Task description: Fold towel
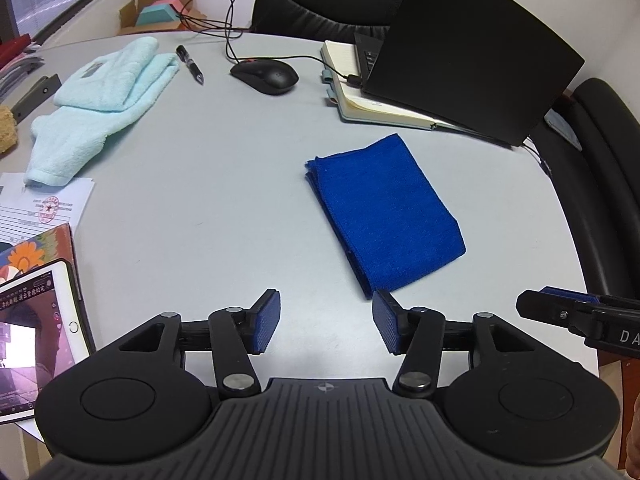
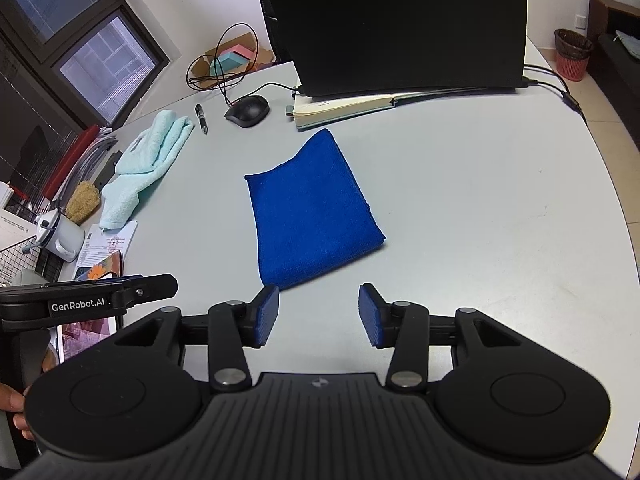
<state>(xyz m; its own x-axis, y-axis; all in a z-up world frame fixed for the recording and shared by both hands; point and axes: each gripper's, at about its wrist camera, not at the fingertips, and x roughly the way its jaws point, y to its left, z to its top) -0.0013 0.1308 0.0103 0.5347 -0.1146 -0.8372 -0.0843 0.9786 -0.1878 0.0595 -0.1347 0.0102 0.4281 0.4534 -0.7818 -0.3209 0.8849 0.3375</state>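
Note:
A blue towel [image 1: 384,212] lies folded into a rectangle on the grey table [image 1: 224,184]; it also shows in the right wrist view [image 2: 312,212]. My left gripper [image 1: 326,326] is open and empty, just short of the towel's near corner. My right gripper [image 2: 318,314] is open and empty, just short of the towel's near edge. Each gripper shows from the side in the other's view: the right one [image 1: 560,312], the left one [image 2: 132,290]; their jaws are not readable there.
A light blue towel [image 1: 100,96] lies crumpled at the far left, with a pen [image 1: 190,64] and a mouse [image 1: 266,76] beside it. A laptop [image 1: 460,56] stands on a notebook [image 1: 360,96] behind the blue towel. A tablet [image 1: 36,340] and papers [image 1: 44,208] lie at the near left.

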